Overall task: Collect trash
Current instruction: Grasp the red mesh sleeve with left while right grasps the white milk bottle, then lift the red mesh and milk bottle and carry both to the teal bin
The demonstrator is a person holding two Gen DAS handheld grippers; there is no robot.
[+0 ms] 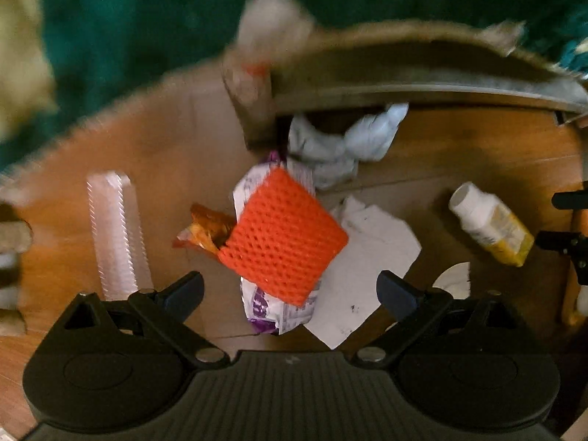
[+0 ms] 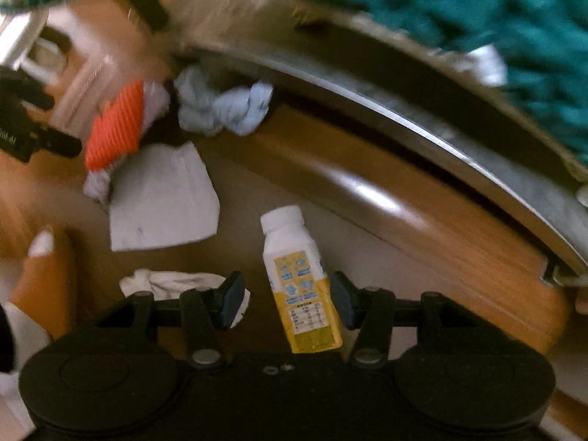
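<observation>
Plainly, the nearest risk lies with the right gripper (image 2: 288, 303): its jaws are spread to either side of the white-and-yellow plastic bottle (image 2: 299, 286), which lies flat at lower centre of the right wrist view, and a skewed closing would likely roll it out sideways. The crumpled white tissue (image 2: 172, 283) at lower left sits touching the left fingertip (image 2: 231, 299) and could be caught along with it.

Meanwhile the left gripper (image 1: 290, 294) is spread wide and empty over the pile at centre of the left wrist view: an orange foam mesh sleeve (image 1: 284, 235) lies atop a white-and-purple wrapper (image 1: 268, 310), with a flat white paper sheet (image 1: 371, 257) just beside. I judge a pinch there may lift only the light sleeve.

Open cardboard floor (image 1: 176, 136) fills the left; the brown box wall (image 1: 422, 84) closes the top, and the clear ribbed plastic tube (image 1: 115, 235) stands near the left finger.
</observation>
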